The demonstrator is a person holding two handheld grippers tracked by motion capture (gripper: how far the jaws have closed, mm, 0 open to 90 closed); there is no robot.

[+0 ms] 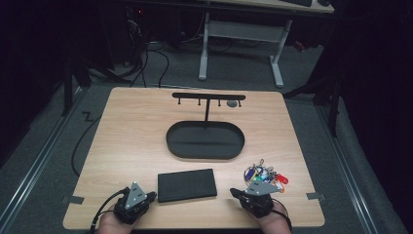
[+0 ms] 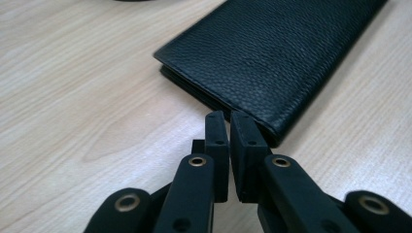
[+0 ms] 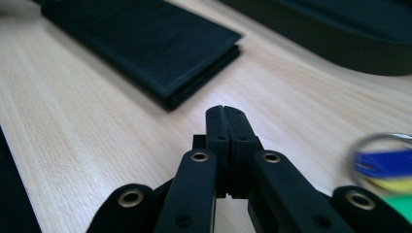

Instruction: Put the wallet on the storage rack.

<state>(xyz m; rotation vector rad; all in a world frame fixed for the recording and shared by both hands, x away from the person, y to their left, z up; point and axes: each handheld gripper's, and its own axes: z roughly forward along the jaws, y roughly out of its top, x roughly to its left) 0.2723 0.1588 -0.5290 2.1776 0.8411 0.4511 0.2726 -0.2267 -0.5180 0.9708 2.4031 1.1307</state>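
Lying flat on the surface (image 1: 122, 141), the black wallet (image 1: 187, 185) is sitting between the closed, empty left tongs (image 2: 227, 116) and right tongs (image 3: 224, 109), beside the keys (image 1: 265, 174).

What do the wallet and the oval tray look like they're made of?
Wallet: probably leather or imitation, matte black, with a pebbled grain and a folded edge. Tray: likely painted metal, smooth matte black with a thin raised rim, though plastic can't be ruled out.

counter (image 1: 126, 131): black wallet (image 1: 187, 185) near front edge | left gripper (image 1: 152, 196) just beside wallet's left end | right gripper (image 1: 234, 193) beside keys (image 1: 265, 174) | oval tray (image 1: 205, 140) behind
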